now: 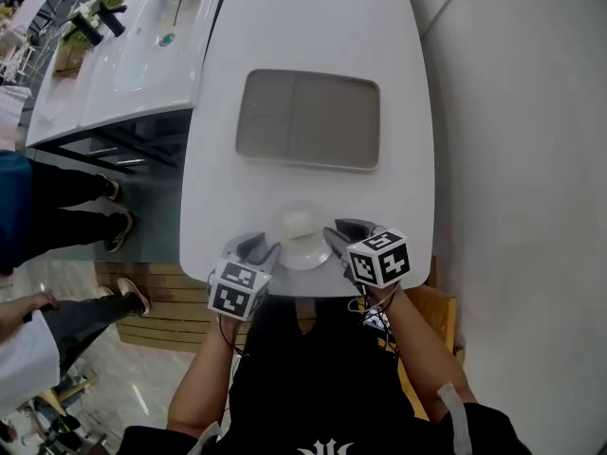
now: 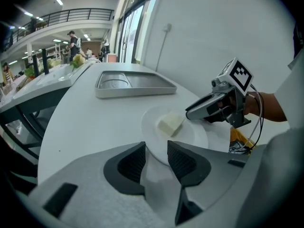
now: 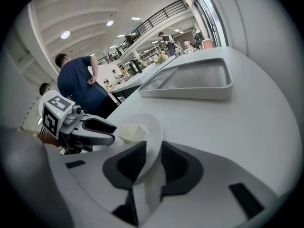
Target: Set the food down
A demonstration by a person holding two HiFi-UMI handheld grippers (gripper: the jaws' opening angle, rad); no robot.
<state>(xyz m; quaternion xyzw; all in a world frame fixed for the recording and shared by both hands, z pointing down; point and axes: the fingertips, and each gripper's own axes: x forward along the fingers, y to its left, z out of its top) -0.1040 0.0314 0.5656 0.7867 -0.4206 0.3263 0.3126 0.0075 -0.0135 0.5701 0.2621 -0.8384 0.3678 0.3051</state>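
Observation:
A small white plate [image 1: 305, 250] lies on the near end of the white table [image 1: 313, 27] and carries a pale block of food [image 1: 297, 224]. My left gripper [image 1: 268, 250] stands at the plate's left rim and my right gripper [image 1: 334, 236] at its right rim. In the left gripper view the plate [image 2: 192, 134] has its rim in the gap between the jaws of the left gripper [image 2: 156, 158], and the pads stand apart from it. In the right gripper view the plate [image 3: 151, 127] rises between the jaws of the right gripper [image 3: 153, 158], and no firm grip shows.
A grey rectangular tray [image 1: 308, 119] rests farther along the table. A white wall [image 1: 531, 159] runs along the right. People [image 1: 57, 207] stand at the left beside another counter [image 1: 123, 55] with plants. A wooden chair [image 1: 432, 311] is under me.

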